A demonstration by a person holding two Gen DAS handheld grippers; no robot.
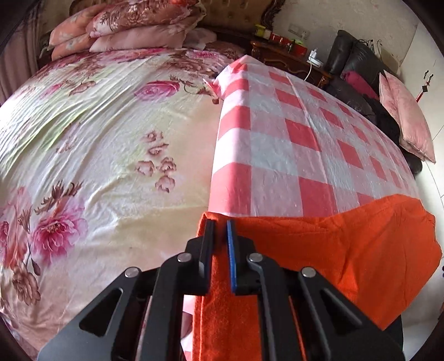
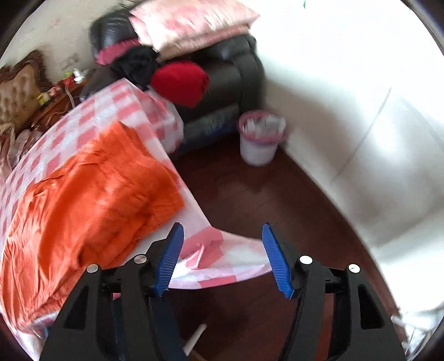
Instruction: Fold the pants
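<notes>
Pants (image 2: 91, 191) lie bunched on a checked cloth (image 1: 291, 130), long axis running along its near edge.
Left gripper (image 1: 220, 225) pinches their edge; right gripper (image 2: 222, 230) stands spread, holding nothing.

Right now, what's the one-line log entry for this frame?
left claw: shut on orange pants | right claw: open, nothing held | surface: checked cloth

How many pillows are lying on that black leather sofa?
2, as far as the right wrist view shows: a pink pillow on top and a second pink pillow under it, both stacked on the sofa. Clothes piled beside them could hide more.
</notes>
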